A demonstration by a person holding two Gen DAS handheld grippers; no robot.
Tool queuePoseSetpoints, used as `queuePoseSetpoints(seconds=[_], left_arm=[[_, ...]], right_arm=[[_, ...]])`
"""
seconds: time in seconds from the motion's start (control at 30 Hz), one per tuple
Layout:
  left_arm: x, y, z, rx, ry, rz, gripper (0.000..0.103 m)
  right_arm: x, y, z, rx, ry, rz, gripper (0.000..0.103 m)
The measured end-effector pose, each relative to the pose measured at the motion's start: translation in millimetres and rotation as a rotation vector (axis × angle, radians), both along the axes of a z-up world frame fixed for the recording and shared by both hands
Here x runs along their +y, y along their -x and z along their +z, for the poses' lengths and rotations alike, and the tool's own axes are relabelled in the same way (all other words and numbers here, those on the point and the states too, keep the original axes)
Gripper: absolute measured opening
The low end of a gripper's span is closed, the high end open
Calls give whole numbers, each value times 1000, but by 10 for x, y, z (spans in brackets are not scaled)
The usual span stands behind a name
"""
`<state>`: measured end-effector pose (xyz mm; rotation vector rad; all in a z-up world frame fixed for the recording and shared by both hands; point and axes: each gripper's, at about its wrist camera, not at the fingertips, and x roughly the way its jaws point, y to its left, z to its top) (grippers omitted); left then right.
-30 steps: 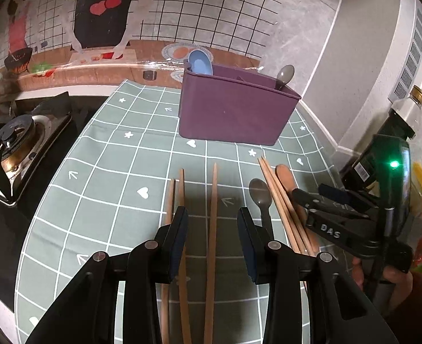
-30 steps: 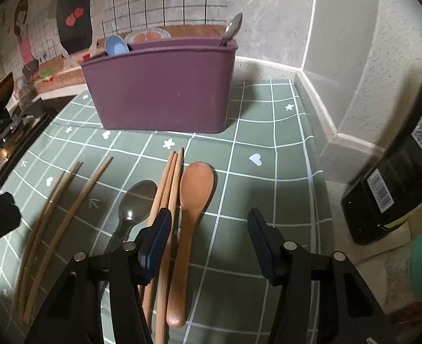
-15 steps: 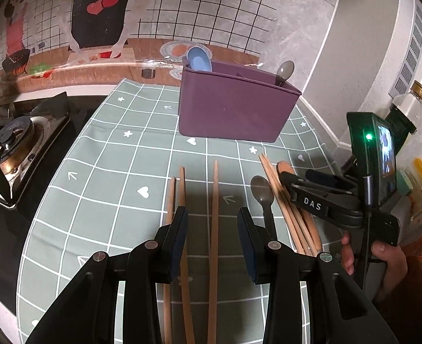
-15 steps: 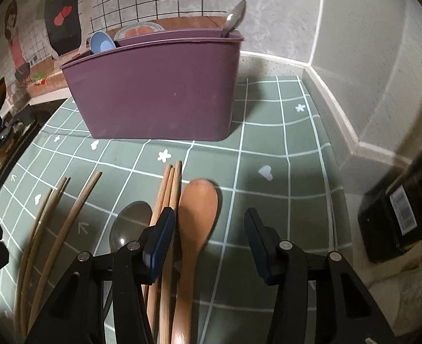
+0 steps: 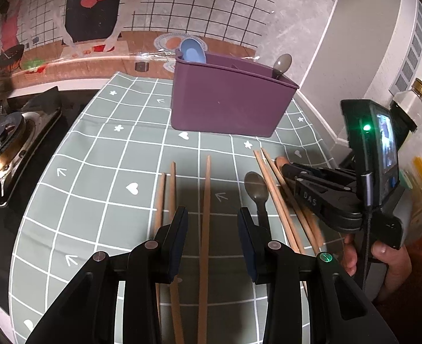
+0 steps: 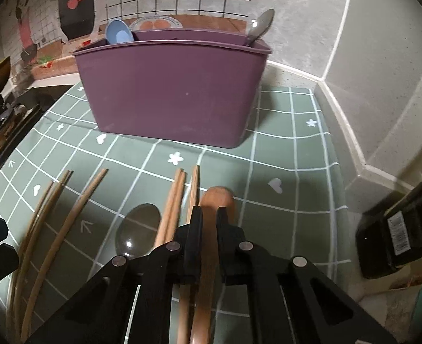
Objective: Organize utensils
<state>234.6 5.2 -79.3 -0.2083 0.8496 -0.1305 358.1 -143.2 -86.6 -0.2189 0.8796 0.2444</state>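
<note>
A purple utensil bin [image 5: 231, 103] [image 6: 170, 89] stands at the back of the green checked mat [image 5: 101, 154], holding a blue spoon [image 5: 193, 51] and a grey spoon [image 5: 281, 64]. On the mat lie several wooden chopsticks [image 5: 206, 200] [image 6: 67, 218], a grey spoon [image 5: 256, 190] [image 6: 137, 229] and a wooden spoon [image 6: 215, 200]. My left gripper [image 5: 212, 223] is open, straddling one chopstick. My right gripper [image 6: 209, 218] [image 5: 294, 172] is shut on the wooden spoon's neck, low at the mat.
A gas stove [image 5: 7, 143] sits off the mat's left edge. A dark bottle [image 6: 400, 232] and other bottles [image 5: 406, 100] stand at the right by the wall corner. The wall runs close behind the bin.
My right gripper has moved forward and down over the wooden spoon and closed on it. My left gripper has stayed open over the chopstick.
</note>
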Motion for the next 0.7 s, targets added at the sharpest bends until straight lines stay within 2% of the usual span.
queuePoseSetpoints(seconds=[0.23, 0.3, 0.33, 0.37, 0.4, 0.7], left_arm=[[-45, -48, -30, 20, 20, -10, 37], [-50, -51, -31, 22, 24, -13, 37], [-50, -51, -30, 23, 26, -14, 37], [-50, -51, -31, 23, 27, -15, 37], [-49, -52, -32, 24, 29, -15, 37], [-10, -48, -32, 21, 40, -8, 37]], right_arm=[[-282, 114, 129, 11, -116, -18, 8], [-339, 150, 148, 21, -128, -5, 16], [-345, 189, 156, 11, -111, -5, 20], [-351, 222, 158, 1, -93, -5, 29], [-355, 263, 160, -9, -74, -1, 32], [-283, 283, 19, 35, -81, 40, 32]])
